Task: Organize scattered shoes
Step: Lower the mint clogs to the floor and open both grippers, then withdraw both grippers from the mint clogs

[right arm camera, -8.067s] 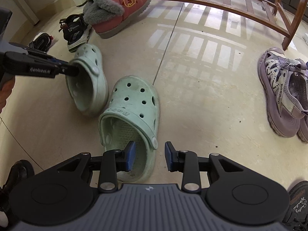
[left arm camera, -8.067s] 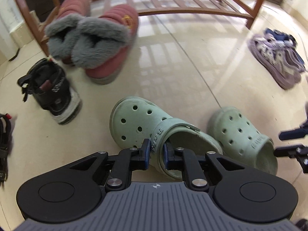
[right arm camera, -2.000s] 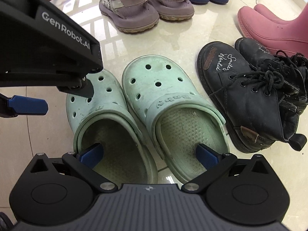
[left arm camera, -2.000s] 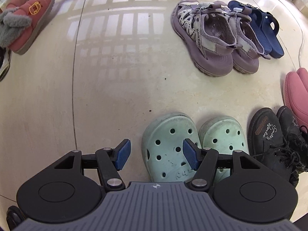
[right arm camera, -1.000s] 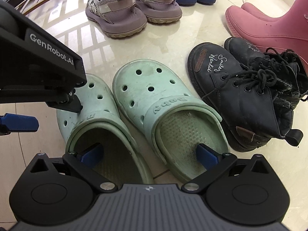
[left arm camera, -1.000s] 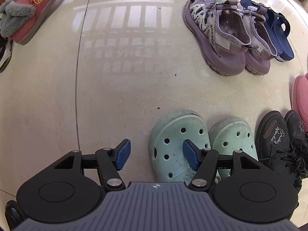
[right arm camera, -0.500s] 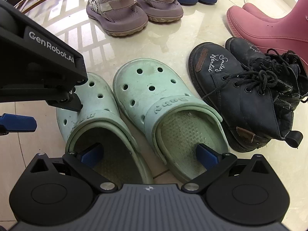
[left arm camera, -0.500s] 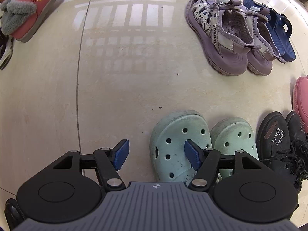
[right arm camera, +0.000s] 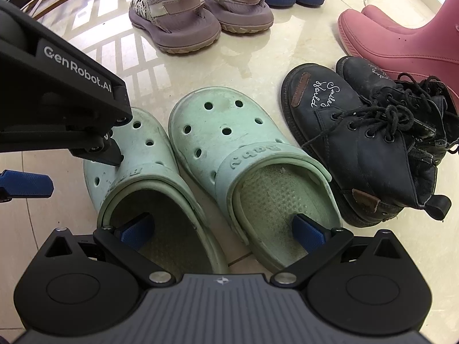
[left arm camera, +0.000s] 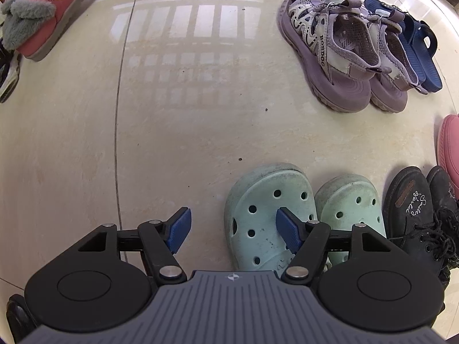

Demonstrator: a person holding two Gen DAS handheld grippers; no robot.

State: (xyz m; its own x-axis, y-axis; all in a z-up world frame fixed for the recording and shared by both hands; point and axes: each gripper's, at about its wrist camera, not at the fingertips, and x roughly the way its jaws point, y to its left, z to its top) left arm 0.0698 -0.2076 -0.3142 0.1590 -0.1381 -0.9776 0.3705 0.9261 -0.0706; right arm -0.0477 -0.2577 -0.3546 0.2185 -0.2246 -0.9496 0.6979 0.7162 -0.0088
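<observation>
Now both green clogs (right arm camera: 200,154) stand side by side on the floor, just left of the black boots (right arm camera: 364,132), and your left gripper (left arm camera: 232,226) and right gripper (right arm camera: 223,229) are spread and empty after releasing them, so this pair is placed.

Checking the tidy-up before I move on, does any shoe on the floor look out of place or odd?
Mostly neat pairs. The fur-lined pink slipper lies apart at the far left, away from the row with the green clogs.
</observation>
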